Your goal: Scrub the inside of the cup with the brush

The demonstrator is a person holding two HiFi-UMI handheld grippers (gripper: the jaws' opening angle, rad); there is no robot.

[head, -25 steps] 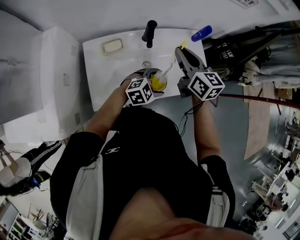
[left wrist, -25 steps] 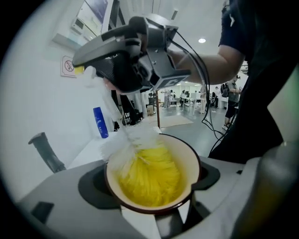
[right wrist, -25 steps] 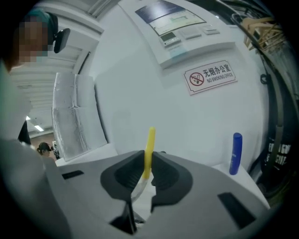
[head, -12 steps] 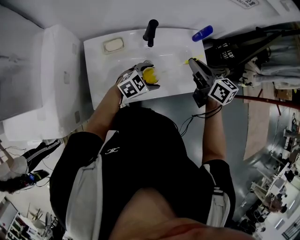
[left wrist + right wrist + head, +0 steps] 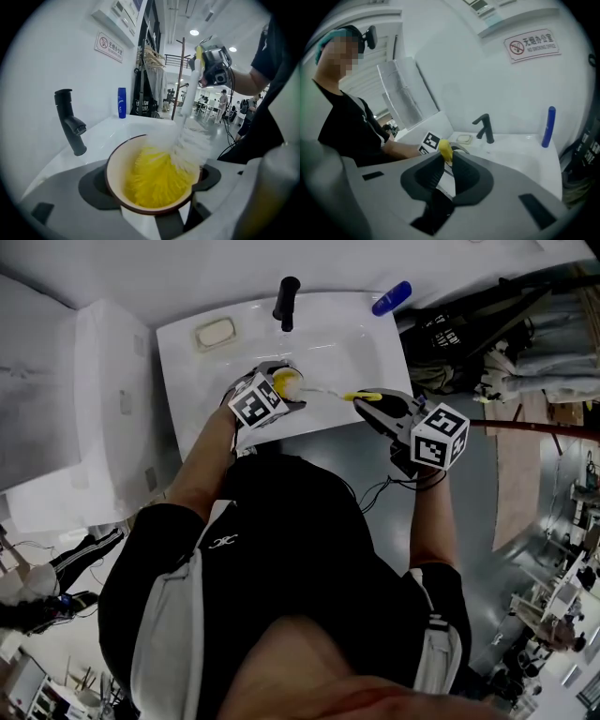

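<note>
My left gripper (image 5: 278,393) is shut on a cream cup with a dark rim (image 5: 123,165), held over the white sink (image 5: 349,338). The brush has a yellow and white bristle head (image 5: 161,176) sitting inside the cup, a thin white stem (image 5: 323,392) and a yellow handle tip (image 5: 363,397). My right gripper (image 5: 375,407) is shut on that handle, to the right of the cup; in the right gripper view the yellow tip (image 5: 445,149) pokes out between the jaws, which grip it. The brush lies nearly level across the basin.
A black faucet (image 5: 284,302) stands at the back of the sink, with a soap bar in a dish (image 5: 213,335) to its left and a blue bottle (image 5: 391,297) at the right corner. A white cabinet (image 5: 84,409) flanks the sink's left.
The right gripper has swung leftward and lowered the brush, whose head has gone into the cup. The left gripper with the cup shifted slightly up and left.
</note>
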